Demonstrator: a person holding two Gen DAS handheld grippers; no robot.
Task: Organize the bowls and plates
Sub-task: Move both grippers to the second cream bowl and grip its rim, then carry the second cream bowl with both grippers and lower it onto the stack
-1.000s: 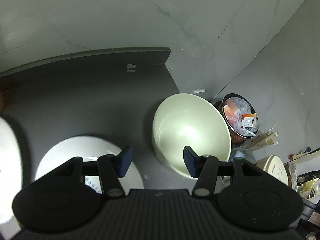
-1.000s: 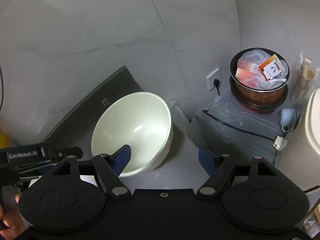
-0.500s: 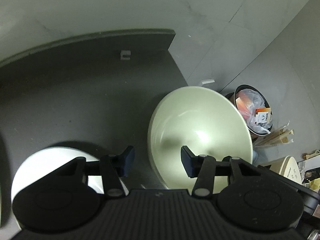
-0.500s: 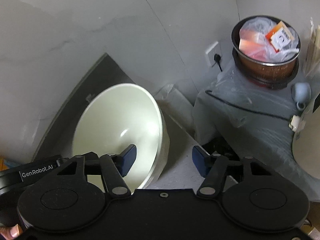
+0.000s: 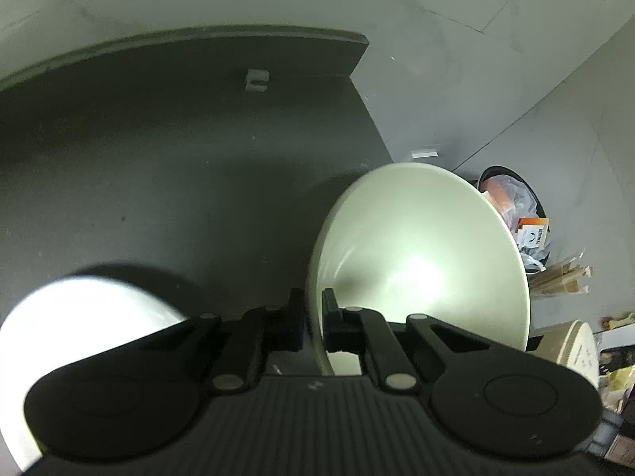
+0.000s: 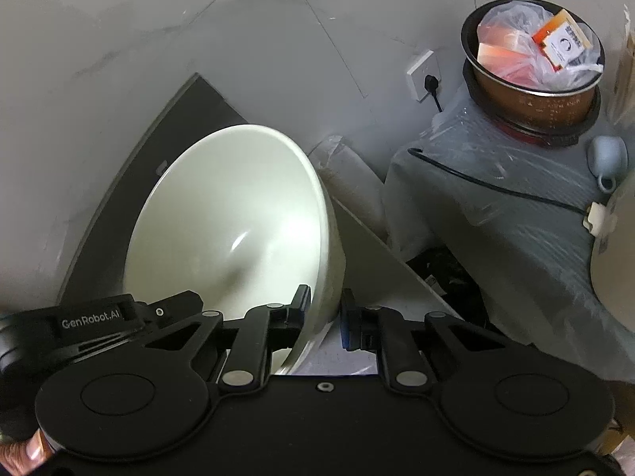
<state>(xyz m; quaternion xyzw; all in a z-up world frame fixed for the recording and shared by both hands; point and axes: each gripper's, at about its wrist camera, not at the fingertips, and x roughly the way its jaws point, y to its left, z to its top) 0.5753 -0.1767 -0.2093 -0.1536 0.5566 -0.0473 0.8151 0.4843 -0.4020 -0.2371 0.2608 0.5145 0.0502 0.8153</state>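
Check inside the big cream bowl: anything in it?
The cream bowl looks empty: bare glazed interior with a light glare. The left tool and right tool pinch its rim, covering small patches there.

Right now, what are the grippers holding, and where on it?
Both the left gripper and right gripper pinch the cream bowl by its rim, on opposite sides.

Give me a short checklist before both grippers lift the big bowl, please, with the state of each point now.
1. Left gripper on the bowl rim, one finger inside, one outside: ok.
2. Right gripper across the opposite rim in the same way: ok.
3. Right fingers fully pressed on the wall: cannot tell; a small gap seems to remain at the outer one.
4. Bowl empty: ok.
5. White plate on the dark table lies apart from the bowl: ok.
6. Bowl near the table edge, above the floor: not ok, lift carefully.
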